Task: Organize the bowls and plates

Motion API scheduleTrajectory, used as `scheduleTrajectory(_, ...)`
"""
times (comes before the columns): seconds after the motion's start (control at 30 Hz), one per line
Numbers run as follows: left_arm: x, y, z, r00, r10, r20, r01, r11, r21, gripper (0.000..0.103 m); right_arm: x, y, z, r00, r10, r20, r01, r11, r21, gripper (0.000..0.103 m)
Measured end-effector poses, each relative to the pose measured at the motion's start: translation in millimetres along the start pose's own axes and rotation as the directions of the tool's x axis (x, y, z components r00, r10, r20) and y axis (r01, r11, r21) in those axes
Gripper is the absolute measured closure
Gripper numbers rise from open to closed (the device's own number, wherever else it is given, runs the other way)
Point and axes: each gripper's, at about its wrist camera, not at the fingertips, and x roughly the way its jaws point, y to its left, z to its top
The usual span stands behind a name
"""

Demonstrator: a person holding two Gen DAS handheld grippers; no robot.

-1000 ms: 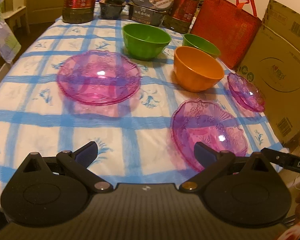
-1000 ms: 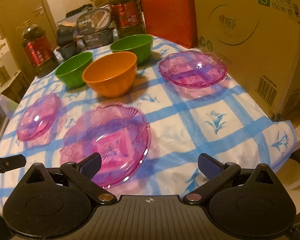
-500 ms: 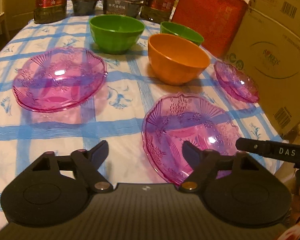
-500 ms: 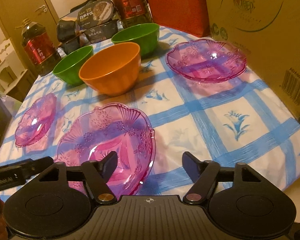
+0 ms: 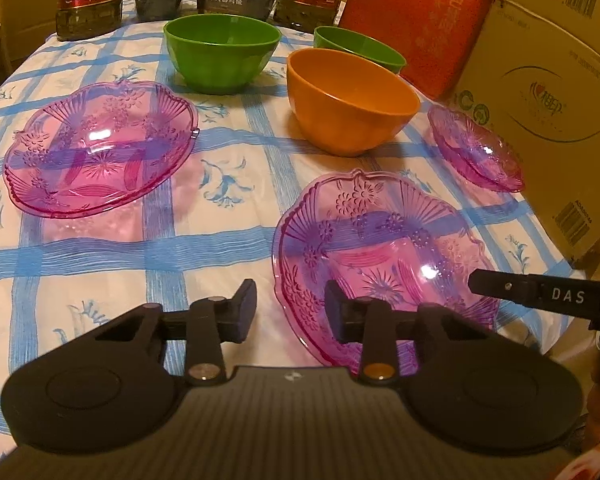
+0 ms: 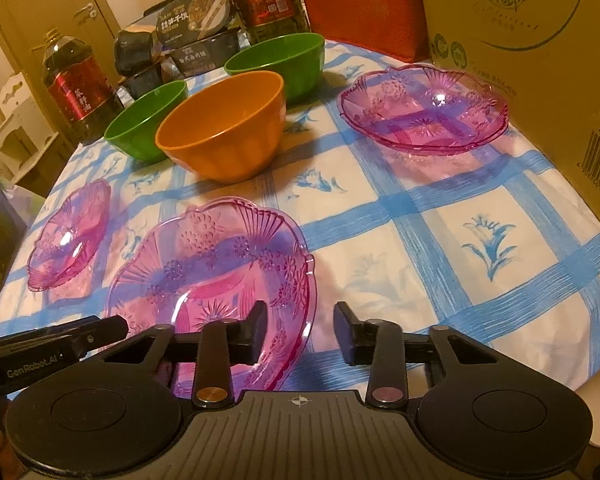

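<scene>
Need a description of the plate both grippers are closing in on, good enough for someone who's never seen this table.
On the blue-checked tablecloth, look nearest the front edge, before the orange plastic bowl. It is the clear pink embossed plastic plate; two similar plates lie farther off, and only this rim sits between both grippers' fingers.

Home dining table (image 5: 228, 240), oil bottles (image 6: 78, 92)

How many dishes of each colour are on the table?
Pink see-through plastic plates: 3
Green plastic bowls: 2
Orange plastic bowl: 1
Total: 6
</scene>
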Motion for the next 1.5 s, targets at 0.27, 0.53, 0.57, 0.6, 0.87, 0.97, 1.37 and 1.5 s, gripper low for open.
scheduleTrajectory(0.27, 3.5, 1.0, -0.8, 1.0, -0.015, -0.027, 0.015, 1.0, -0.012, 0.087, 1.8, 0.3, -0.7, 1.0, 0.001, -0.006, -0.001, 1.0, -0.003, 0.081)
scheduleTrajectory(0.53, 0.0, 4.1, -0.4, 0.999, -0.017, -0.029, 0.016, 1.0, -0.021, 0.091, -0.3, 4.1, -3.2, 1.0, -0.022, -0.002, 0.022, 1.0, -0.007, 0.092)
scheduleTrajectory(0.57, -0.9, 4.8, -0.4, 0.999, -0.018, -0.029, 0.017, 1.0, -0.022, 0.091, -1.1, 4.4, -3.2, 1.0, -0.023, -0.002, 0.023, 1.0, -0.01, 0.093)
scheduleTrajectory(0.6, -1.9, 4.9, -0.2, 0.999, -0.019, -0.029, 0.019, 1.0, -0.023, 0.091, -2.1, 4.5, -3.5, 1.0, -0.023, -0.001, 0.023, 1.0, -0.011, 0.093)
scheduleTrajectory(0.87, -18.1, 10.5, 2.5, 1.0, -0.016, 0.002, 0.016, 0.999, -0.027, 0.091, -11.3, 15.6, -2.1, 1.0, -0.015, 0.019, 0.015, 0.999, -0.036, 0.093)
scheduleTrajectory(0.97, -28.6, 17.0, 4.2, 1.0, -0.01, 0.019, 0.011, 0.999, -0.041, 0.091, -14.6, 24.2, -0.3, 1.0, -0.004, 0.028, 0.005, 0.999, -0.051, 0.093)
scheduleTrajectory(1.37, -71.3, 65.8, 19.9, 0.992, 0.068, 0.105, -0.055, 0.992, -0.117, 0.091, -14.3, 85.4, 12.7, 0.994, 0.081, 0.066, -0.072, 0.988, -0.137, 0.093)
scheduleTrajectory(1.5, -81.6, 89.0, 27.9, 0.986, 0.105, 0.129, -0.086, 0.986, -0.146, 0.091, -6.1, 112.6, 21.0, 0.99, 0.121, 0.072, -0.107, 0.979, -0.175, 0.093)
